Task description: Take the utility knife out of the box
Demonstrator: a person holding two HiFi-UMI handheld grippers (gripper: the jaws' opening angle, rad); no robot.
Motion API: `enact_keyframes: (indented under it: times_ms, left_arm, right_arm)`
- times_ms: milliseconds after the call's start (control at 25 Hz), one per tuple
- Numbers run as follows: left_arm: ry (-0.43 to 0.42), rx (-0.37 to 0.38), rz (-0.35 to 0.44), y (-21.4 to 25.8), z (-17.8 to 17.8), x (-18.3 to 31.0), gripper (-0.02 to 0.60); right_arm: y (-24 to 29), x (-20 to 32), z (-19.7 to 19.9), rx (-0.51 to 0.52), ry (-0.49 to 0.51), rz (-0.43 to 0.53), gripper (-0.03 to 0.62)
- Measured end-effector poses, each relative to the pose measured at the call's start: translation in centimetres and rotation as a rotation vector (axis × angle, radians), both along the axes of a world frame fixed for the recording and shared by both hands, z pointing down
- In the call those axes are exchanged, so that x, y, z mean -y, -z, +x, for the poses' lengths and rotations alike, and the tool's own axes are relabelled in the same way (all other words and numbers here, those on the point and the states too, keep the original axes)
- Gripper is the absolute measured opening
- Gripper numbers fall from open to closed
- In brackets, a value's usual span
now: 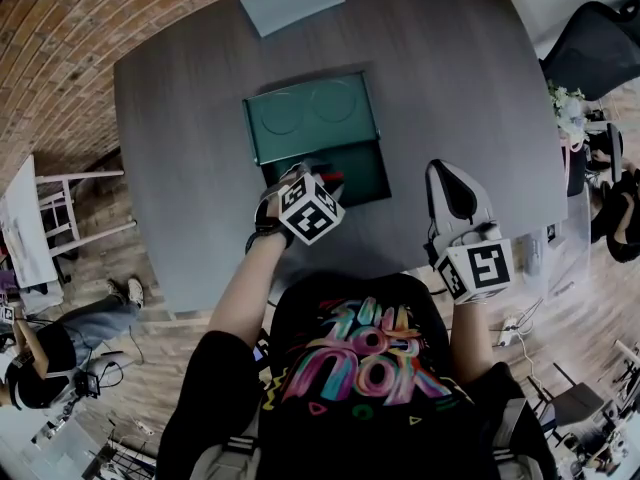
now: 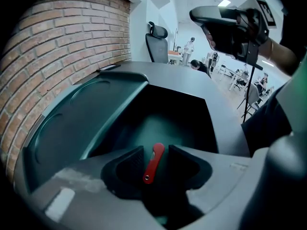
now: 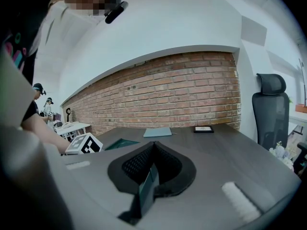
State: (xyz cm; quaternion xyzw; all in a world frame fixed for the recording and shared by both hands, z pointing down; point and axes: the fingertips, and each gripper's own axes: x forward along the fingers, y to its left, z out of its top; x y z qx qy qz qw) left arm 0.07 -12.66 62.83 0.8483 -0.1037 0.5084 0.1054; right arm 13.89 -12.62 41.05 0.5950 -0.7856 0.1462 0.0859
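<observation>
Red utility knife sits slanted between the pads of the L gripper. The jaws are drawn in narrow on its handle, so it looks pinched, not loose. In head view that gripper is over the near half of the green box, which lies mid-table w/ its lid folded back toward the far edge. By my read the knife is low in the opening, so not out yet. R gripper hangs closed & empty over the near right edge of the table, well apart from the box.

To do it well:
- Keep the squeeze firm.
- Lift straight up till the knife clears the box walls.
- No twisting, since a thin slanted handle could pivot in the pads.
- Then carry it toward the near edge.
</observation>
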Motion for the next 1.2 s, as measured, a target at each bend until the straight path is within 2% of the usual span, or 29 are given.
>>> enact_keyframes:
  times_ms: [200,360,720,1200]
  left_arm:
    - [0.016,-0.002,-0.001,-0.01,-0.24,0.29,0.143]
    - [0.013,0.007,0.022,0.04,-0.2,0.35,0.078]
    - [-0.027,0.021,0.054,0.02,-0.22,0.07,0.061]
    - [0.0,-0.007,0.067,0.57,-0.54,0.24,0.058]
  right_arm:
    - [0.06,0.03,-0.18,0.001,0.002,0.002,0.0]
    - [0.14,-0.19,-0.04,0.002,0.001,0.003,0.0]
    - [0.11,-0.61,0.14,0.002,-0.004,-0.001,0.0]
    - [0.61,-0.58,0.8,-0.003,-0.014,0.007,0.0]
